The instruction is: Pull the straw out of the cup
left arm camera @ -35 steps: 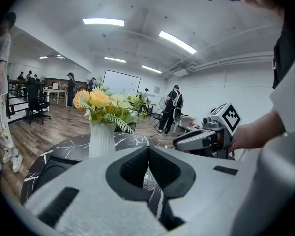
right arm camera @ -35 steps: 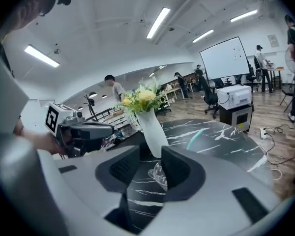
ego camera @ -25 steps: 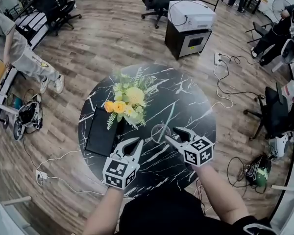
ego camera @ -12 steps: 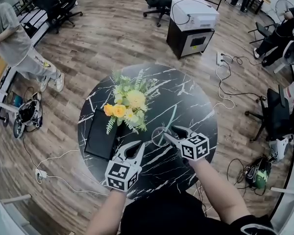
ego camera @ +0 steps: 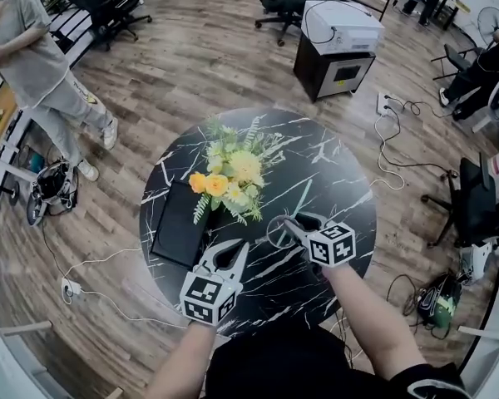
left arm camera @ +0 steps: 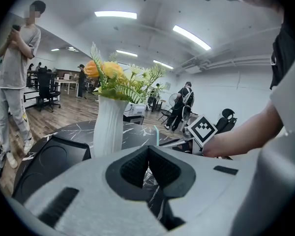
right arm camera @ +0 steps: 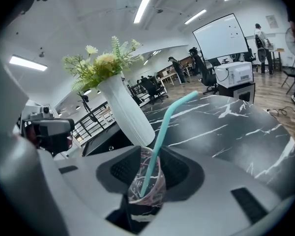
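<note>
Right tool [right arm camera: 150,170]: jaws have just been closing; the clear cup [right arm camera: 146,188] stands between them with a dark pad pressed against each side, so the tool is clenched on the cup. In the head view the right tool [ego camera: 293,221] reaches in from the right, its marker cube [ego camera: 333,244] behind the jaws

Straw [right arm camera: 166,124]: teal, lower end inside the cup, shaft leaning up and away from the tool, top section bent over. Not yet out of the cup. From the head view the straw [ego camera: 300,199] slants toward the far right of the desk

Cup [ego camera: 272,233]: upright, on the near half of the desk, right of the vase and apart from it. Base hidden by the jaws in the right gripper view

Left tool [left arm camera: 148,155]: tips meet, nothing between them; clenched empty. In the head view the left tool [ego camera: 235,248] hovers low over the near left part of the desk, near the cup but not touching it

Desk [ego camera: 337,160]: round, black with white veining

Vase [right arm camera: 129,113]: white, ribbed, upright, holding yellow and orange flowers [ego camera: 231,173] with green fern sprigs

Black case [ego camera: 180,223]: flat, on the desk just left of the vase

Surroundings: wooden floor [ego camera: 191,65], a printer [ego camera: 341,25] on a dark cabinet beyond the desk, a person [ego camera: 37,65] standing at far left
</note>
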Demonstrator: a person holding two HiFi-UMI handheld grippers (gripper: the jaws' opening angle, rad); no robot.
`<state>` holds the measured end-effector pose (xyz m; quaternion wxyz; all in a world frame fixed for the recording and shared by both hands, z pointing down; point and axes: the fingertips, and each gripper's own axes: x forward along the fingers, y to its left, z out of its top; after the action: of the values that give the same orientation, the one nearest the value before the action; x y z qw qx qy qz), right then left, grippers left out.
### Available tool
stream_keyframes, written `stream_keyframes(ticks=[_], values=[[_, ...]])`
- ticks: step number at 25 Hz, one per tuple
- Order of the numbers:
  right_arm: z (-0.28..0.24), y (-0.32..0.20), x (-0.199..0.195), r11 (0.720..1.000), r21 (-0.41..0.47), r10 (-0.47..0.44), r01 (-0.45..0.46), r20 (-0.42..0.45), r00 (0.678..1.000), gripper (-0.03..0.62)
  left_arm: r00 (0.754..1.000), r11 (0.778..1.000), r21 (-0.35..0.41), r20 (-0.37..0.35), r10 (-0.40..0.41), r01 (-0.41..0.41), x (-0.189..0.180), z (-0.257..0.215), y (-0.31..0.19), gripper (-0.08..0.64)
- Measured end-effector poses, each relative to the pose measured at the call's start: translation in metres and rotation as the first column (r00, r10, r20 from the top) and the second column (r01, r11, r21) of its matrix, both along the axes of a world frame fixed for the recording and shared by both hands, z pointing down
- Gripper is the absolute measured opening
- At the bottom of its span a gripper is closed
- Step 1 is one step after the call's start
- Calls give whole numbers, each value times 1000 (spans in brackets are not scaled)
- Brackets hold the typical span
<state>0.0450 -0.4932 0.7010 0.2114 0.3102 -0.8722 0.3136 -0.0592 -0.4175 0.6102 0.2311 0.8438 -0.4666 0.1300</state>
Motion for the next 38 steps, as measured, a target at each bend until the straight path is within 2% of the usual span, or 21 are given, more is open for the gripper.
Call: stream_keyframes(ticks=[4, 9, 18, 22, 28, 33, 38], values=[[3, -6, 5, 999, 4, 36, -36, -31, 999, 69, 1000, 1000, 6, -2, -5, 5, -5, -3, 4, 6], [-8, -2, 12, 997, 10, 76, -75, -31, 997, 37, 1000, 1000, 27, -5, -4, 5, -9, -16, 10, 6], [-78, 12, 20, 983, 117, 139, -140, 20, 990, 35, 999, 993, 109, -12, 46, -44, -6, -55, 30, 6], [-126, 33, 26, 968, 183, 165, -174, 66, 984, 35, 997, 986, 145, -7, 83, -81, -7, -77, 42, 6], [-182, 60, 36, 940, 277, 182, -198, 83, 980, 35, 992, 971, 204, 4, 125, -124, -15, -106, 49, 6], [-226, 79, 37, 922, 328, 164, -204, 145, 976, 34, 994, 968, 230, -7, 105, -100, -27, -122, 48, 6], [-259, 91, 47, 908, 377, 110, -180, 200, 974, 31, 999, 968, 249, -11, 41, -37, -36, -135, 39, 6]])
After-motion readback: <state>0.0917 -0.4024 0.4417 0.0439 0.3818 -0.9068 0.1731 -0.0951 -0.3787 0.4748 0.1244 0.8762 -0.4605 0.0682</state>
